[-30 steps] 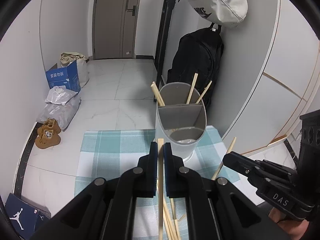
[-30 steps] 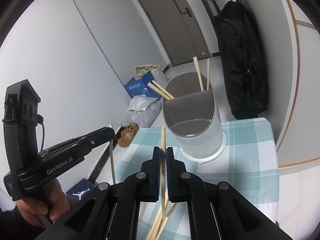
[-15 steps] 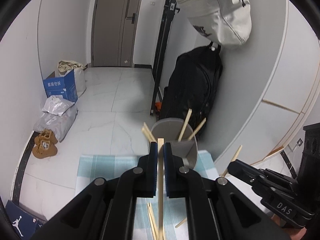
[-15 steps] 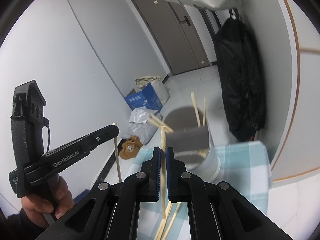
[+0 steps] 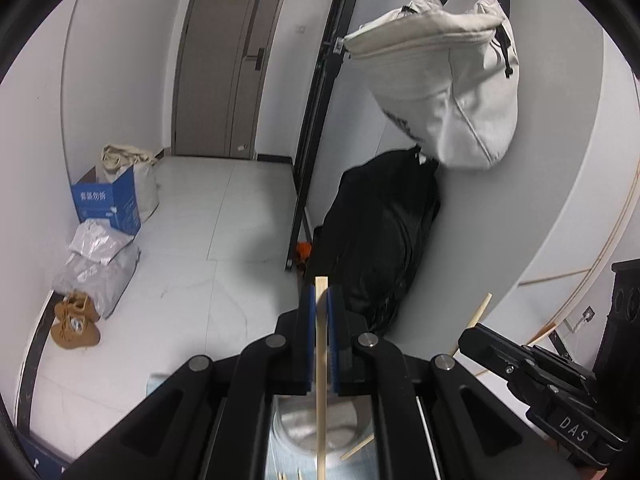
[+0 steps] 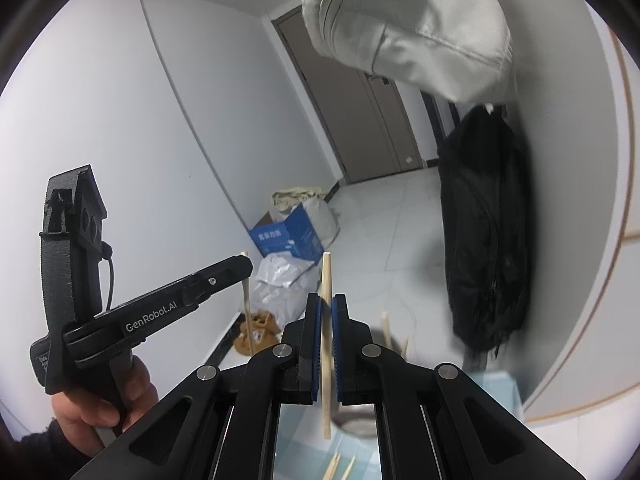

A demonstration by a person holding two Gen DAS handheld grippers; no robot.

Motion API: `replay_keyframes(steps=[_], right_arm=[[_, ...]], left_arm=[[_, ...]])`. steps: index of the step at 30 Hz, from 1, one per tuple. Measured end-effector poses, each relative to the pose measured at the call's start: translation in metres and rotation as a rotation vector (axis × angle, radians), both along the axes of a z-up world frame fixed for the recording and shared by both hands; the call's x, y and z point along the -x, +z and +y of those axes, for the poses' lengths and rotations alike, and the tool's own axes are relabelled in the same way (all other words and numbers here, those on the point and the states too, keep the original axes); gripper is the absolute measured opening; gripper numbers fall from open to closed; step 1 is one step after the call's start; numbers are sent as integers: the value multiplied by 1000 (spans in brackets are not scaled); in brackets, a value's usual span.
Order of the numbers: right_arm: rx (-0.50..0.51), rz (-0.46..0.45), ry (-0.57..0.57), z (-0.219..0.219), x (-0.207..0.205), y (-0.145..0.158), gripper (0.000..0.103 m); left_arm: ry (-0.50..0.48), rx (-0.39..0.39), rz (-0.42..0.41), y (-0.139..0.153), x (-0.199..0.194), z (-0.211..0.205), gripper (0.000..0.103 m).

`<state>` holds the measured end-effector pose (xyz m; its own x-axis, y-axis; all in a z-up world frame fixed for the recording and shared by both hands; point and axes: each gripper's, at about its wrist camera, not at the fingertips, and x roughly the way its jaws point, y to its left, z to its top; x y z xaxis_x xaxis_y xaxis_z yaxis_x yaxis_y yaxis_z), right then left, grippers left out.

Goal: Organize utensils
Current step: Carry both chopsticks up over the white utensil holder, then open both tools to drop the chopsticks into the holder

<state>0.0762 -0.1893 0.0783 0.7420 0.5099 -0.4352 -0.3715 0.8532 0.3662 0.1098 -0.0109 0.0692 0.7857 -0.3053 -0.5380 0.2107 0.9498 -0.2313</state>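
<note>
Left wrist view: left gripper jaws clenched on one upright chopstick, the grey utensil holder directly below at 6 o'clock; lower it straight down, tip first, clear of the rim. Right wrist view: right gripper jaws grasping a second chopstick above the holder; left gripper close at 9 o'clock, loose chopsticks on the counter at 6, open room at 3.

Both grippers clamped, raised.
</note>
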Motion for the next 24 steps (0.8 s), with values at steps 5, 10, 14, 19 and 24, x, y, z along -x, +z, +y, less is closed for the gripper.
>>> replay_keyframes(steps=[5,10,14,19,24], right_arm=[[17,-23,-12,1,-22,13,4],[47,-37,-22,3,-47,13,4],[72,-51,-22,8,-61,11,4],[97,-67,-25,14,-69,1,5],[102,-40,-14,18,-83,-12,5]], left_arm=[[19,10,-29,2,-22,-1,2],[69,53,-75,-7,-39,5,2],[113,97,-103,-18,-52,11,2],[172,83,-128,-32,-62,10,2],[182,85,-156,-45,-63,10,2]])
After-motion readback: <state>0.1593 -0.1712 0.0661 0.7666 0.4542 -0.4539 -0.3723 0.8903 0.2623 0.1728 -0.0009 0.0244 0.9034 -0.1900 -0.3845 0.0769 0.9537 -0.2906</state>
